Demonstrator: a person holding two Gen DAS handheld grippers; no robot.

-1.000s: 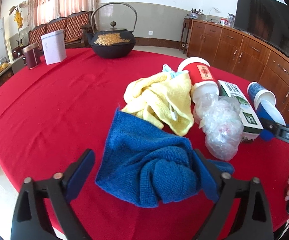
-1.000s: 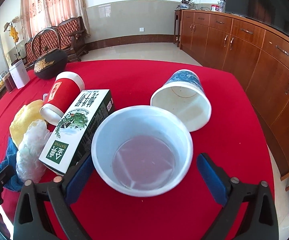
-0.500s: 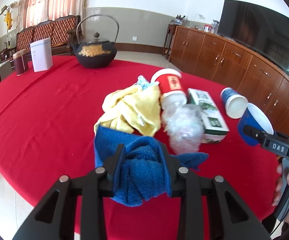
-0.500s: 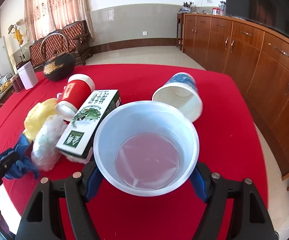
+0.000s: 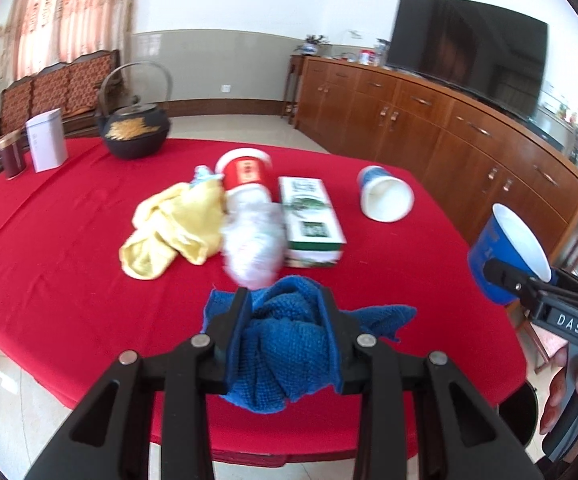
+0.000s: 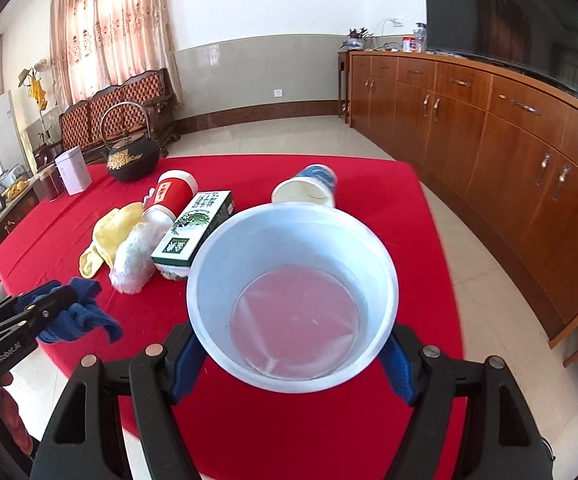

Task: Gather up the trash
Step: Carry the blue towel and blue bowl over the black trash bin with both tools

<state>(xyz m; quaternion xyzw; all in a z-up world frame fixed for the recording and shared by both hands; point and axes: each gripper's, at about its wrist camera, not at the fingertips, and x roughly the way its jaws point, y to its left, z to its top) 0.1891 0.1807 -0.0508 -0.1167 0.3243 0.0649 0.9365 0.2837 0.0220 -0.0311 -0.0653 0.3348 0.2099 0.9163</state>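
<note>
The left hand-held gripper (image 5: 285, 332) clamps the bunched blue cloth (image 5: 289, 344), lifted off the red table (image 5: 69, 280). The right hand-held gripper (image 6: 289, 354) grips a white cup (image 6: 293, 296) by its sides. Another cup (image 6: 307, 190), a carton (image 6: 193, 228) and a yellow cloth (image 6: 109, 236) lie on the table.

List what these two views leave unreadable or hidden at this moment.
- Left wrist view: the crumpled plastic bag is motion-blurred.
- Right wrist view: the held blue paper cup hides the table behind it; the right gripper pads are mostly covered.
- Both views: the green carton print is too small to read.
</note>
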